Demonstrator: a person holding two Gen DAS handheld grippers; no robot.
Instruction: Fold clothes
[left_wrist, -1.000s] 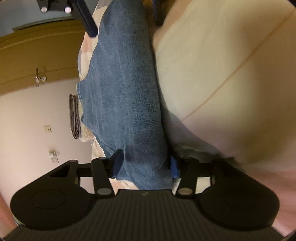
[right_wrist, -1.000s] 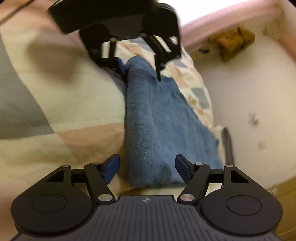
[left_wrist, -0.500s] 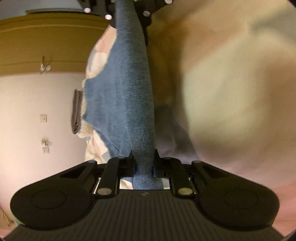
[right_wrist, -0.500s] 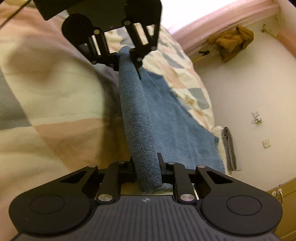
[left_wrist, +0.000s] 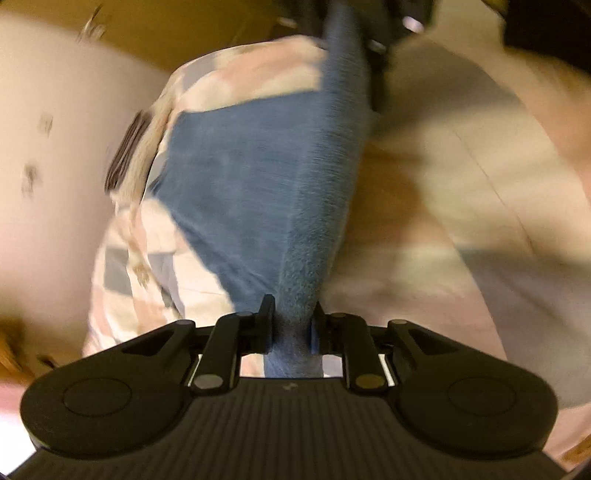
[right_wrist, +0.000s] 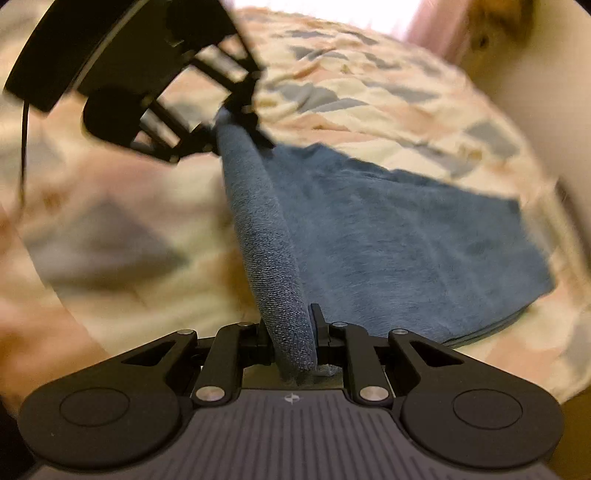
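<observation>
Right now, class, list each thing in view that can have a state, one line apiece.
Blue cloth: one edge lifted and stretched between both tools, the rest lying on the quilt.
Left tool: clamped on the cloth edge, jaws easing open slightly.
Right tool: shut on the cloth edge.
Patchwork quilt: spread flat, rumpled.

Left gripper (left_wrist: 291, 325): jaws easing open, pads pinching blue cloth (left_wrist: 258, 192).
Right gripper (right_wrist: 291, 332): clamped on the cloth (same rolled edge), angled downward.
</observation>
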